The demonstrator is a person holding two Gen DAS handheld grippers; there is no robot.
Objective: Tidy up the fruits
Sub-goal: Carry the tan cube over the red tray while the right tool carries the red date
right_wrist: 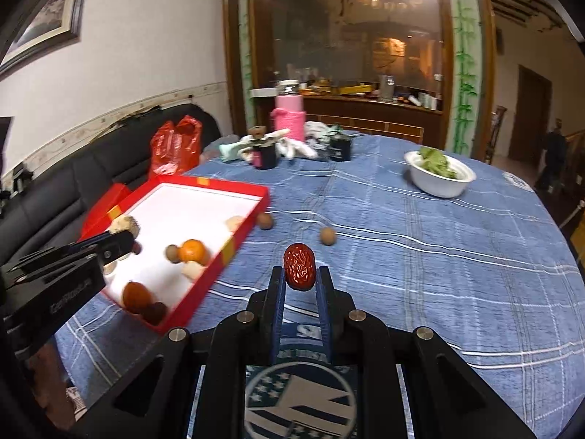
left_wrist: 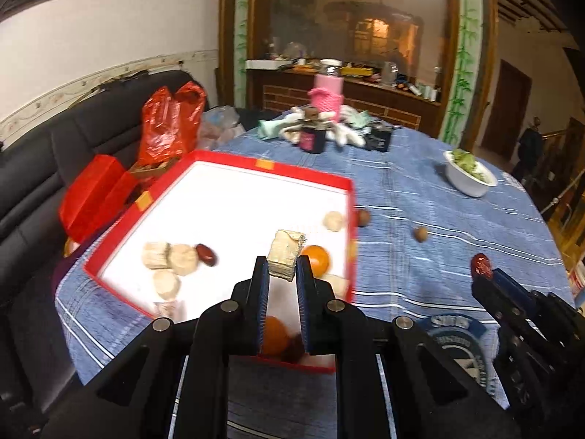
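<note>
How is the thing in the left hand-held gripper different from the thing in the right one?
The pale chunk in the left hand-held gripper is blocky and beige; the red date in the right hand-held gripper is oval, dark red and wrinkled. The pale chunk hangs over the red box; the red date is over the blue tablecloth. Both are pinched at the fingertips.

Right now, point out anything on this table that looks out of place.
Two small brown fruits lie loose on the blue tablecloth, outside the red tray: one right beside its far corner, the other farther out. The rest of the loose fruit sits inside the tray.
</note>
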